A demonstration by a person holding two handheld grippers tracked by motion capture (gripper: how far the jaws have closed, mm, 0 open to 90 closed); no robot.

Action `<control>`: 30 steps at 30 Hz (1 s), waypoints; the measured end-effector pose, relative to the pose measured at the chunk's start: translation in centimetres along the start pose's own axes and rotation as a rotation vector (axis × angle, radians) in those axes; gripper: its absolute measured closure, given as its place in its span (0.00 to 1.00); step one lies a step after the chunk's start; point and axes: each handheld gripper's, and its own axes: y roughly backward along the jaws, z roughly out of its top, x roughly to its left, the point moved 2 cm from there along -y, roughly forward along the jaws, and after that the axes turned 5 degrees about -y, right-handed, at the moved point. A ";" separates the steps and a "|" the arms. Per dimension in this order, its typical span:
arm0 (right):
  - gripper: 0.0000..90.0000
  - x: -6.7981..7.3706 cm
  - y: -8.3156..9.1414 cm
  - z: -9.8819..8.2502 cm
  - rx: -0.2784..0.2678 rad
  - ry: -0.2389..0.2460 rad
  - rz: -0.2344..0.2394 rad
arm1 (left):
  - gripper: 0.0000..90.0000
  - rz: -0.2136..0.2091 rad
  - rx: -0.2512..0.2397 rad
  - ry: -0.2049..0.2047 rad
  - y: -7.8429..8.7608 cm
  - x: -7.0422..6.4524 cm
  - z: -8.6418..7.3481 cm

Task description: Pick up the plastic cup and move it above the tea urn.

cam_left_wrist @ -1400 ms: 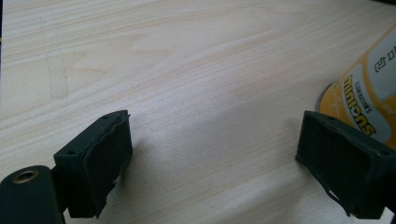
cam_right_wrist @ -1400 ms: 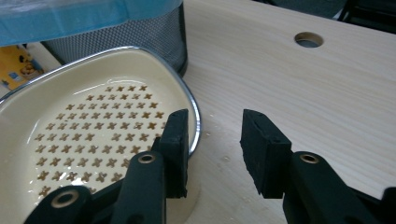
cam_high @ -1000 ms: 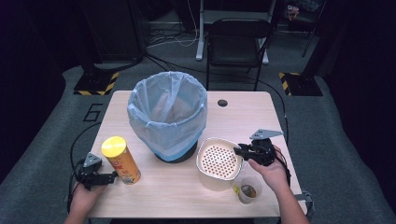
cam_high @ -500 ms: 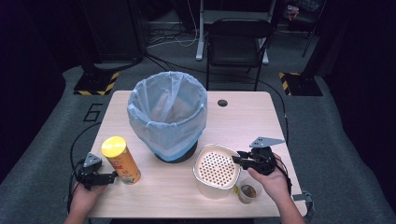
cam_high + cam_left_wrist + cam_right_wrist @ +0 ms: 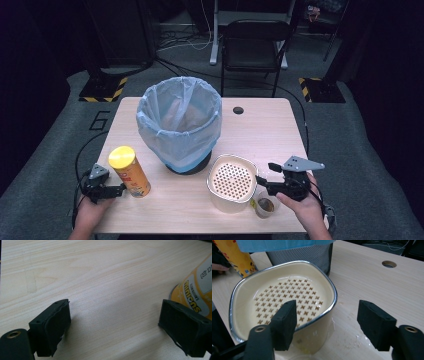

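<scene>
A cream bowl (image 5: 231,182) with a perforated bottom stands on the wooden table (image 5: 270,130), in front of a bin (image 5: 180,120) lined with a pale blue bag. My right gripper (image 5: 265,175) sits at the bowl's right side. Its jaws have just been opening, and in the right gripper view the bowl's rim (image 5: 329,307) lies between the parted pads (image 5: 287,315), untouched. A yellow snack can (image 5: 129,171) stands upright at the front left. My left gripper (image 5: 119,189) rests beside its base, open, with bare wood between the jaws and the can (image 5: 197,292) behind the right-hand jaw.
A small clear round thing (image 5: 265,205) lies by the right hand near the table's front edge. There is a cable hole (image 5: 238,110) in the table's far right part. A black chair (image 5: 255,40) stands beyond the table.
The right gripper, which was shut on the bowl's rim, drew the bowl toward the front edge, then opened and let go. The left hand and the can have stayed put.
</scene>
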 end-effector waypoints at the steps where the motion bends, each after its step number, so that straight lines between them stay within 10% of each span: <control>1: 0.34 0.0 0.0 0.0 0.000 0.000 0.000 | 0.11 0.000 0.000 0.000 0.0 0.0 0.0; 14: 0.17 0.7 0.4 -5.0 0.052 0.012 0.022 | 0.11 0.002 0.001 0.001 0.0 0.0 0.0; 30: 0.20 0.7 -1.5 -8.2 0.142 0.063 0.038 | 0.11 0.002 0.000 0.001 0.0 0.0 0.0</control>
